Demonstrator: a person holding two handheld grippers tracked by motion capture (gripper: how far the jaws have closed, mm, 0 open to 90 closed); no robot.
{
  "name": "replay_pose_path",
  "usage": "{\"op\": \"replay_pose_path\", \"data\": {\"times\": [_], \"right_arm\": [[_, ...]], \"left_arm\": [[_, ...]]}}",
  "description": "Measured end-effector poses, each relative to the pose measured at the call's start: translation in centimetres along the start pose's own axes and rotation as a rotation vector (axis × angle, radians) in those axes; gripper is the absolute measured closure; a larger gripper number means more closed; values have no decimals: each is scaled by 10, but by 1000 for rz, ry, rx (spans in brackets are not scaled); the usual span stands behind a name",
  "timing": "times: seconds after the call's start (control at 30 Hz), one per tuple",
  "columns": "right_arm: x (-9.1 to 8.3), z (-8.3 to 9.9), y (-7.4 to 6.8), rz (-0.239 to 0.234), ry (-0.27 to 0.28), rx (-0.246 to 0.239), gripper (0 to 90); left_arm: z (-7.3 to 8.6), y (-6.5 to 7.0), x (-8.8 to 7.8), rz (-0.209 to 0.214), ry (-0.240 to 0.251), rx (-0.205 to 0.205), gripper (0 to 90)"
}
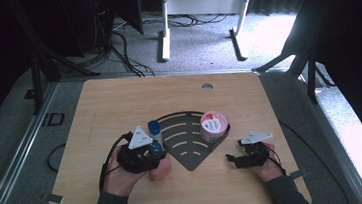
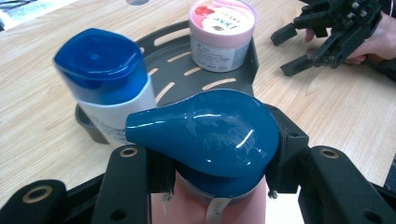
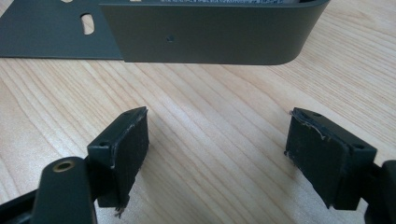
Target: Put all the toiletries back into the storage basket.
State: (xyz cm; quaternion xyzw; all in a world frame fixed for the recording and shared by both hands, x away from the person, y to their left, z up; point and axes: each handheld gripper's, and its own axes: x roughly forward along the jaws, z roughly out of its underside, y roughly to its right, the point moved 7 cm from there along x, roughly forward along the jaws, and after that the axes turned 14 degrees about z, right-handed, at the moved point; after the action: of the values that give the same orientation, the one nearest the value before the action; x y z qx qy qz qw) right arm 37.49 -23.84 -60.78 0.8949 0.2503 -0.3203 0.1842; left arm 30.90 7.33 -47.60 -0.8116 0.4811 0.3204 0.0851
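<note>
My left gripper (image 1: 155, 154) (image 2: 217, 154) is shut on a pink bottle with a teal cap (image 1: 155, 148) (image 2: 210, 130), held upright at the left edge of a dark fan-shaped rack (image 1: 189, 154) (image 2: 187, 70). Just beyond it, a white bottle with a blue cap (image 1: 154, 129) (image 2: 109, 79) stands in the rack's left corner. A pink tub with a printed lid (image 1: 213, 125) (image 2: 222, 30) sits in the rack's right corner. My right gripper (image 1: 232, 161) (image 3: 224, 149) (image 2: 287, 52) rests open on the wood, right of the rack, facing its curved wall (image 3: 210, 32), with nothing between its pads.
The wooden table (image 1: 119, 103) has a round cable hole (image 1: 207, 86) near its far edge. Beyond the table lie carpet, floor cables and the white legs of another desk (image 1: 200, 4).
</note>
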Motion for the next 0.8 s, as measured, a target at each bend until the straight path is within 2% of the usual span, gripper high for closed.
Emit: {"op": "replay_pose_path", "data": {"times": [0.33,0.67,0.8], "right_arm": [[0,0,0,0,0,1,209],[0,0,0,0,0,0,209],[0,0,0,0,0,0,209]], "left_arm": [[-5,7,18,31,-11,17,529],[-23,20,35,66,-13,57,530],[-27,22,43,79,-10,59,530]]}}
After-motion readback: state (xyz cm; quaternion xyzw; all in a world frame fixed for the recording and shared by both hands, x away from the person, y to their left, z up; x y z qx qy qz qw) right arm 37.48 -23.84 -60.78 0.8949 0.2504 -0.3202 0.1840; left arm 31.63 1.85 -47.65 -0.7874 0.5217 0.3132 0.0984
